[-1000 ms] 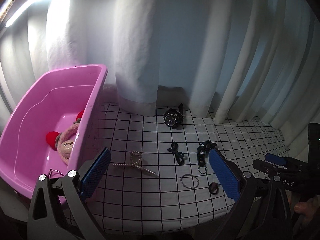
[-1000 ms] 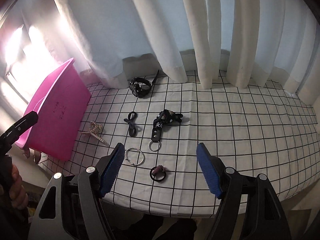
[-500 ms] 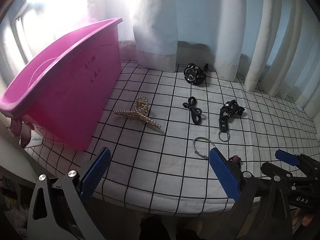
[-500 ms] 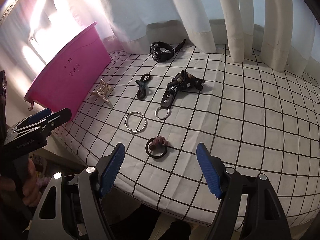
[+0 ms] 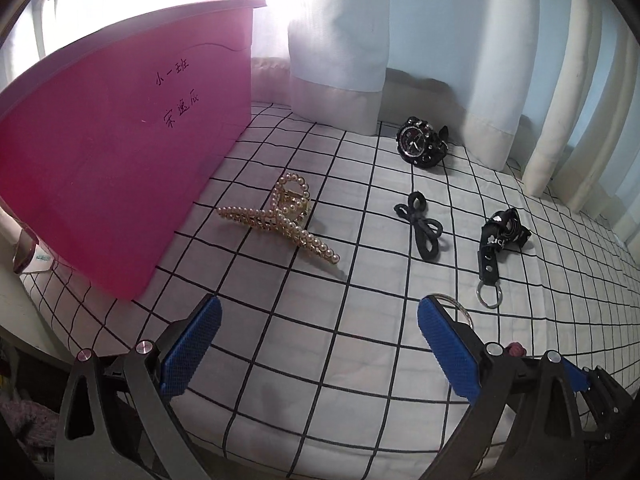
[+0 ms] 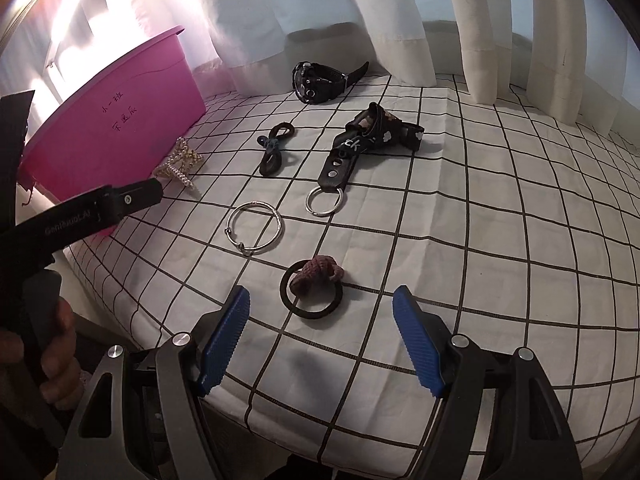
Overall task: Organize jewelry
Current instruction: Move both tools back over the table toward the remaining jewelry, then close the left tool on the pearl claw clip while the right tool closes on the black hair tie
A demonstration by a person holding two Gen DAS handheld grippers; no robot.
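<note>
A pearl hair claw (image 5: 280, 216) lies on the checked cloth (image 5: 320, 360) beside the pink bin (image 5: 120, 152). My left gripper (image 5: 320, 344) is open and empty, low over the cloth, just short of the claw. In the right wrist view a black hair tie with a mauve knot (image 6: 314, 282) lies just ahead of my right gripper (image 6: 320, 336), which is open and empty. A silver bangle (image 6: 254, 228), a black strap keyring (image 6: 352, 152), a black bow tie (image 6: 274, 152) and a black watch (image 6: 316, 80) lie further on.
White curtains (image 6: 400, 20) hang along the back of the cloth. The pink bin (image 6: 120, 120) stands at the left edge. The left gripper's body (image 6: 88, 208) reaches in from the left in the right wrist view. The cloth's front edge is close below both grippers.
Both grippers have dropped lower and moved forward over the cloth. The left one has come closer to the pearl claw, the right one closer to the knotted hair tie. Both stayed open.
</note>
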